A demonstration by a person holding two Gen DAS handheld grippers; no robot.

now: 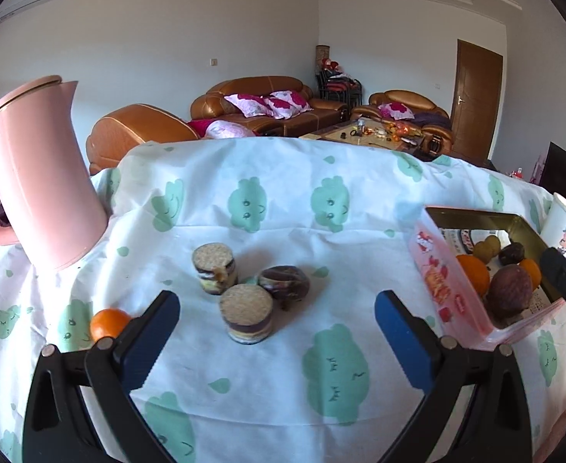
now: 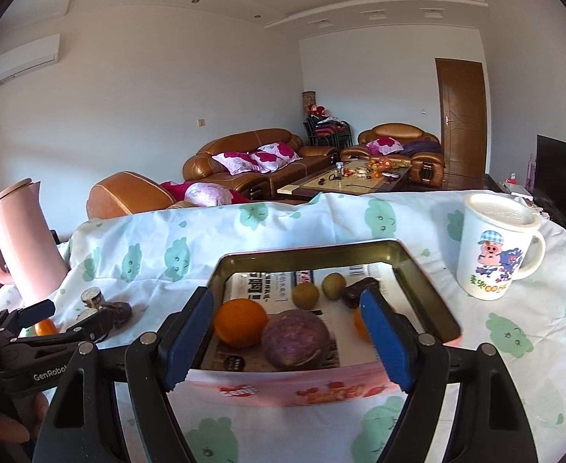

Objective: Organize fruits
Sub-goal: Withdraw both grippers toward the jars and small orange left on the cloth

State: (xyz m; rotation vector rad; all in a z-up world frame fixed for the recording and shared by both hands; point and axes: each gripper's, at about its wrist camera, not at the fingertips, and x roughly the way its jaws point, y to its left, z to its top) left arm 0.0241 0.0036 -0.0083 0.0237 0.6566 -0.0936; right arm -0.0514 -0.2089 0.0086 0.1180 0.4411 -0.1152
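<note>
Left wrist view: the left gripper (image 1: 277, 318), jaws spread and empty, hovers over the worktop (image 1: 283, 208); the loose orange (image 1: 107, 324) lies at nine o'clock, just outside the left jaw.

Right wrist view: the right gripper (image 2: 287, 332), jaws likewise apart, faces the tin (image 2: 426, 281) holding the other fruit; the left gripper looks nearer that orange.

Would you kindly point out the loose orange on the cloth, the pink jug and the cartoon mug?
loose orange (image 1: 107, 323), left wrist view, on its visible top-front skin.
pink jug (image 1: 47, 181), left wrist view, on the middle of its body.
cartoon mug (image 2: 493, 254), right wrist view, on its printed side wall.
</note>
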